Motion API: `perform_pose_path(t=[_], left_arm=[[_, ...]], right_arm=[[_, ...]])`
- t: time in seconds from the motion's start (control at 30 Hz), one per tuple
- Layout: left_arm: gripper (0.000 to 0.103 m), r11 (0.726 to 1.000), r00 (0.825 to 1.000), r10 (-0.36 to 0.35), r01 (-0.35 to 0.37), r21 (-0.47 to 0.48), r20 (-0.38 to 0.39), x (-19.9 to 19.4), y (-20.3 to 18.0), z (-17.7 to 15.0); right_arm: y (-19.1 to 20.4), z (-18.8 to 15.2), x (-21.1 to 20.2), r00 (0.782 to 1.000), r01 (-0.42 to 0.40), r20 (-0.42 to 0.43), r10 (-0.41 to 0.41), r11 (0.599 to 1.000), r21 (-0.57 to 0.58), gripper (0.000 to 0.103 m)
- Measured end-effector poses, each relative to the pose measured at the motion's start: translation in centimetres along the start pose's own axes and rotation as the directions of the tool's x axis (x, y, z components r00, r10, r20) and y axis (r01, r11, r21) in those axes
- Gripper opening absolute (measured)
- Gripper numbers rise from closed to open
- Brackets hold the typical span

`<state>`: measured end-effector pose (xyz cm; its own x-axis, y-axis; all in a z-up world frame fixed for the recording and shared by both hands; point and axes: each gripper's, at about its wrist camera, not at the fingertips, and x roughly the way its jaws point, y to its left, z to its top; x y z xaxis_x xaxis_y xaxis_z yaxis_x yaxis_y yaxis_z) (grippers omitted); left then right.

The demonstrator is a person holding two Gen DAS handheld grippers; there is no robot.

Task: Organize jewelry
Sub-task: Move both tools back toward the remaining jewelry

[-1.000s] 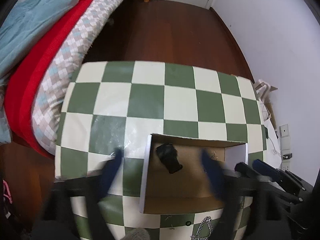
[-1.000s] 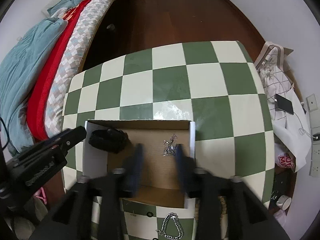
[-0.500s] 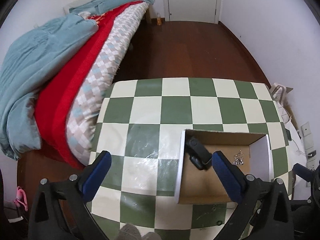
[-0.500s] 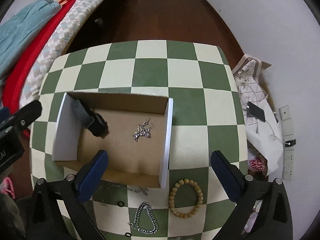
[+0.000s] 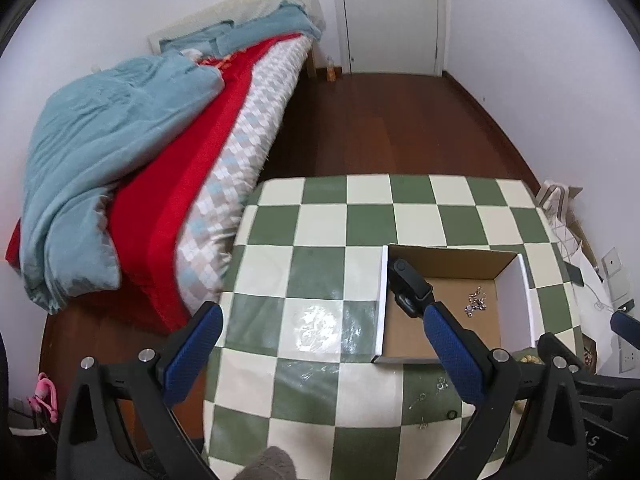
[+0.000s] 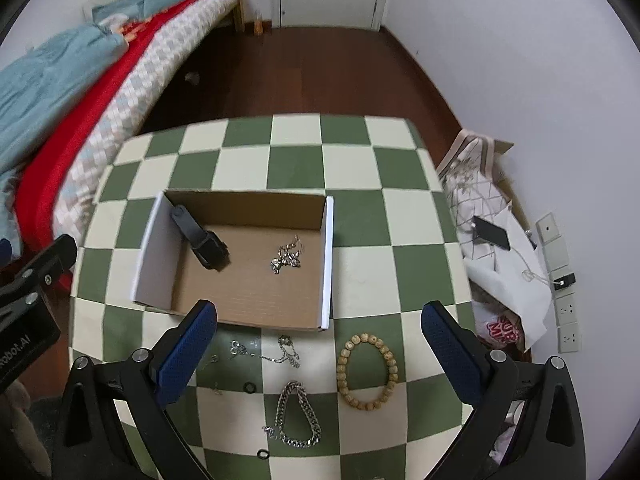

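Jewelry abt half sorted, I'd judge: cardboard box (image 6: 244, 296) holds black watch (image 6: 202, 240) at 10 o'clock w/ strap end up the wall, and thin silver chain (image 6: 287, 258) near centre. Left on checked table (image 6: 360, 216), near box front: wooden bead bracelet (image 6: 368, 372), chunky curb-link bracelet (image 6: 298, 416), fine chain (image 6: 266, 354), small black rings (image 6: 249, 387). Right gripper (image 6: 318, 352) and left gripper (image 5: 320, 354) both wide, empty.

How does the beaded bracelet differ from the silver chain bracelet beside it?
The beaded bracelet is made of round tan beads and lies as an open oval; the silver chain bracelet is made of metal links and lies as a narrower, folded loop. The beaded one sits nearer the box. Both lie on the checkered table, outside the box.
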<state>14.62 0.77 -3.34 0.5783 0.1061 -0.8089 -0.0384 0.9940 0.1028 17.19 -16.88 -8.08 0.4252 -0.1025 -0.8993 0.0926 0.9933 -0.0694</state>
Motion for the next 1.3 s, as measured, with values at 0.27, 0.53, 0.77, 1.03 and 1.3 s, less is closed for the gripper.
perform_pose_path(t=[0.27,0.53,0.77,1.03,1.3], left_arm=[[0.102,1.000,0.995,0.000,0.000,0.001,0.103,-6.1,1.1,-1.6],[0.102,1.000,0.990,-0.001,0.002,-0.010,0.144,-9.6,2.1,-3.5],[0.102,0.998,0.984,0.055,-0.047,-0.050,0.167,-10.2,2.7,-5.7],[0.102,0.994,0.991,0.110,-0.109,-0.018,0.079,-5.8,0.2,-9.6],[0.102,0.991,0.991,0.122,-0.118,0.068,-0.056,1.5,-5.3,-12.0]], right_arm=[[-0.4,-2.5,-6.3,0.994,-0.022,0.105,0.019,0.999,0.028,0.103],[-0.4,-4.9,-11.5,0.982,-0.058,0.181,0.050,0.998,0.039,0.103],[-2.3,-7.6,-12.0,0.976,-0.136,0.184,0.116,0.986,0.100,0.103],[-7.9,-11.6,-4.5,0.994,-0.096,0.066,0.084,0.977,0.193,0.082],[-11.6,-13.1,7.0,0.993,-0.096,-0.037,0.109,0.965,0.243,0.069]])
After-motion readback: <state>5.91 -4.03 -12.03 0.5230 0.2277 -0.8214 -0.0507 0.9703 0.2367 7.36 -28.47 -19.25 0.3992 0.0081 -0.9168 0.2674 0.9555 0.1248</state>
